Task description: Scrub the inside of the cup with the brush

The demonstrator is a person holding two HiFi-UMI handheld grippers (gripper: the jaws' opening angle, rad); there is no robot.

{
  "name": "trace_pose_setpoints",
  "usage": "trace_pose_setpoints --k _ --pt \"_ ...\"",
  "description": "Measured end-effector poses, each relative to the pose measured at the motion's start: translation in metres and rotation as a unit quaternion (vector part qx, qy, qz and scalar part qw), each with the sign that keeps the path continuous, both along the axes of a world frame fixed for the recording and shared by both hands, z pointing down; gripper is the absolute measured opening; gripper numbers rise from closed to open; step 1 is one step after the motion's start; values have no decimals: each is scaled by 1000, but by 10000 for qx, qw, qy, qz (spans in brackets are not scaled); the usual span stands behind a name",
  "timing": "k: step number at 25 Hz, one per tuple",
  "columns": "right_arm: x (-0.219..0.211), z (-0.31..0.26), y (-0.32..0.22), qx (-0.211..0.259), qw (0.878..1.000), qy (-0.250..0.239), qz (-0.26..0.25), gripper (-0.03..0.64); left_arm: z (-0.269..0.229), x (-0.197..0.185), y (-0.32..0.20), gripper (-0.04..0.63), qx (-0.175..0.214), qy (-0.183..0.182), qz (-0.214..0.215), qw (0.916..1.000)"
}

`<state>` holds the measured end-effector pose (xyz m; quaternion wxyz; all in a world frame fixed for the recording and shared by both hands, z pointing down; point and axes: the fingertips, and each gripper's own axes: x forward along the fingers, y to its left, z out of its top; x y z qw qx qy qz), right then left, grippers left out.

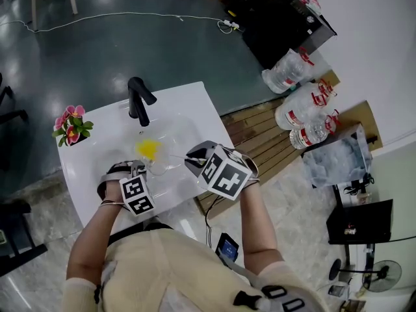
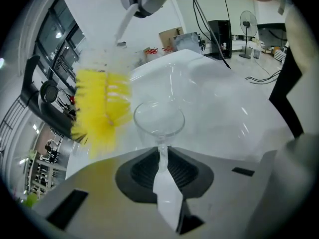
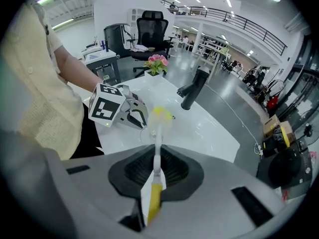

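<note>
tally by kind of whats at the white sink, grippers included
cup: 1
brush: 1
grippers: 2, left gripper and right gripper
tap: 1
flower bunch: 1
total: 6

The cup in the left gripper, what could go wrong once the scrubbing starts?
1. The left gripper pinches the clear cup only by its thin stem; brush pressure may tip or twist it loose.
2. The brush in the right gripper is beside the rim, not inside; a misaimed push could knock the cup into the sink.
</note>
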<state>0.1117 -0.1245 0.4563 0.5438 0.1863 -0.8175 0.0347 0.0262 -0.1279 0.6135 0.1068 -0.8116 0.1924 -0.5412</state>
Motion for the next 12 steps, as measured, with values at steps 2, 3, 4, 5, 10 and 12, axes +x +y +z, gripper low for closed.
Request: trace_pose_setpoints --k 2,3,4,5,10,12 --pt "-9 5 -3 -3 10000 57 -43 43 1 1 2 60 89 -99 124 9998" --pt "-13 8 -4 -3 9999 101 -55 43 1 2 2 60 150 -161 204 9995" --pt "-16 11 -6 -7 9999 153 -73 43 2 3 3 60 210 -224 292 9991" --pt "-18 14 -7 -11 9997 214 -101 44 2 5 5 60 261 -279 377 9986" --pt "-28 32 -10 113 9980 589 -190 43 2 12 12 60 387 -433 657 9961" --pt "-31 40 -8 148 9968 738 -264 43 3 12 13 60 417 -466 699 9956"
